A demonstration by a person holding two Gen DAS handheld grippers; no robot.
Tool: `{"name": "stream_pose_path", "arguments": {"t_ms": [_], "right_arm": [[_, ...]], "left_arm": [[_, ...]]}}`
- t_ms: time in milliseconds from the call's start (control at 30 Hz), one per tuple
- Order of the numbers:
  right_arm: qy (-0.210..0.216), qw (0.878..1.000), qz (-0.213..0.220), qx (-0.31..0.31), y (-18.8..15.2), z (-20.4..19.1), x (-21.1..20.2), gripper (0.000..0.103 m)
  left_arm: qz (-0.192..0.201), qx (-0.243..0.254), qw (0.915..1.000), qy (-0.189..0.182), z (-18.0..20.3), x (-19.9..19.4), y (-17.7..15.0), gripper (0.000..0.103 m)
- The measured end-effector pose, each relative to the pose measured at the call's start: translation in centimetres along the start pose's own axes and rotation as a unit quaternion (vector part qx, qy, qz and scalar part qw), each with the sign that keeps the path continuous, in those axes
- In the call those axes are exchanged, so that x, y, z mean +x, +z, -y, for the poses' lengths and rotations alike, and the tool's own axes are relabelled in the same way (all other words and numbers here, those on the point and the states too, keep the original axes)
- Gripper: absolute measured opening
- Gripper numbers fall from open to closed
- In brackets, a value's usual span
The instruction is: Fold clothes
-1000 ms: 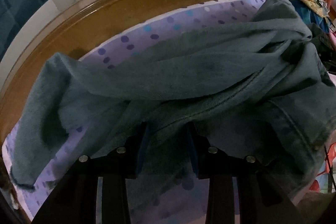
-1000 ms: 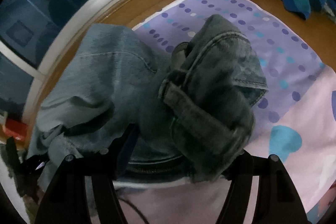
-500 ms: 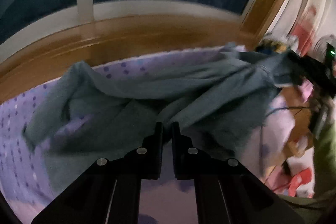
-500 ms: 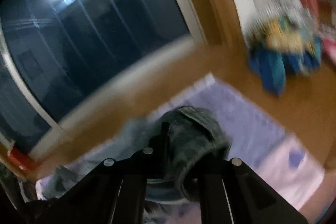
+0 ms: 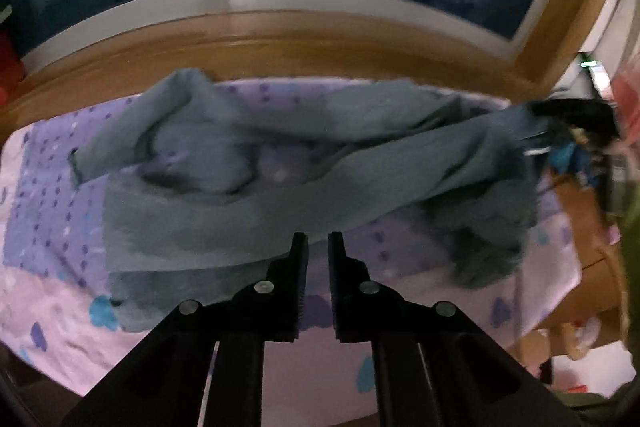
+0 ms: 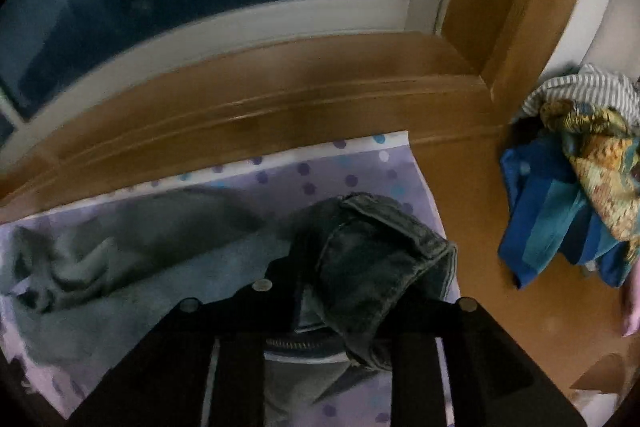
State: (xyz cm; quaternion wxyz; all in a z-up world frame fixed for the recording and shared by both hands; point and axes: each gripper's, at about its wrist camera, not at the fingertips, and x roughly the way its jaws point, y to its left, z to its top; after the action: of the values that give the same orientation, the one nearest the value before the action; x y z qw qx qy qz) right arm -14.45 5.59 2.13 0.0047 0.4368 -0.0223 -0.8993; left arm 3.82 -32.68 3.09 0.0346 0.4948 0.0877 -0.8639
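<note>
My right gripper has its jaws clamped on the jeans waistband; the left gripper is nearly closed, empty. Heavy, limp denim sprawls across the sheet; I'd take the hem at nine o'clock.

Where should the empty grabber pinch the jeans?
Probably the loose leg end of the jeans, coming from the left. It lies crumpled on the dotted sheet, far from the waistband the right gripper holds. The left gripper holds nothing.
</note>
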Motion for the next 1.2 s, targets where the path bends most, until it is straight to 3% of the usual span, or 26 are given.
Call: {"name": "stream_pose_path", "arguments": {"t_ms": [33, 100, 167, 467, 567, 667, 800, 900, 1033, 1067, 1133, 1200], "right_arm": [[0.000, 1.000, -0.009, -0.007, -0.4, 0.2, 0.1, 0.034], [-0.001, 0.999, -0.028, -0.020, -1.1, 0.6, 0.4, 0.060], [0.007, 0.999, -0.039, -0.023, -2.5, 0.5, -0.3, 0.080], [0.074, 0.995, -0.062, 0.000, -11.7, -1.5, -7.0, 0.080], [0.113, 0.990, -0.084, 0.025, -15.9, -4.9, -5.7, 0.080], [0.117, 0.989, -0.085, 0.011, -18.7, -9.7, -4.1, 0.080], [0.081, 0.994, -0.071, -0.031, -20.3, -16.0, -2.4, 0.080], [0.033, 0.997, -0.063, -0.041, -21.0, -18.5, -0.2, 0.080], [-0.007, 0.998, -0.052, -0.025, -21.4, -20.3, 1.8, 0.080], [-0.012, 0.999, -0.049, -0.015, -21.4, -20.5, 2.0, 0.080], [-0.022, 0.999, -0.044, 0.007, -21.4, -20.7, 2.6, 0.080], [-0.031, 0.998, -0.039, 0.028, -21.4, -21.0, 3.2, 0.080]], "left_arm": [[-0.004, 0.006, 0.9999, 0.010, -0.1, 0.2, -0.3, 0.013], [-0.011, 0.017, 0.9997, 0.010, -0.1, 0.8, -0.4, 0.014], [-0.017, 0.029, 0.9994, 0.005, -0.1, 1.4, -0.4, 0.014], [-0.022, 0.085, 0.9961, 0.006, -0.4, 3.3, 0.9, 0.015], [-0.033, 0.117, 0.9925, -0.002, -0.6, 3.6, 1.1, 0.016], [-0.040, 0.154, 0.9873, -0.010, -0.6, 3.8, 1.0, 0.022], [-0.046, 0.203, 0.9778, -0.022, -0.1, 4.2, 0.7, 0.023], [-0.056, 0.244, 0.9683, -0.002, 0.4, 5.2, 0.5, 0.024], [-0.054, 0.249, 0.9669, 0.011, 0.2, 5.9, 0.9, 0.024], [-0.056, 0.250, 0.9665, 0.012, 0.1, 6.2, 1.0, 0.028], [-0.063, 0.259, 0.9638, 0.018, 0.1, 7.3, 1.2, 0.047], [-0.077, 0.282, 0.9553, 0.042, 0.5, 9.6, 1.0, 0.052]]}}
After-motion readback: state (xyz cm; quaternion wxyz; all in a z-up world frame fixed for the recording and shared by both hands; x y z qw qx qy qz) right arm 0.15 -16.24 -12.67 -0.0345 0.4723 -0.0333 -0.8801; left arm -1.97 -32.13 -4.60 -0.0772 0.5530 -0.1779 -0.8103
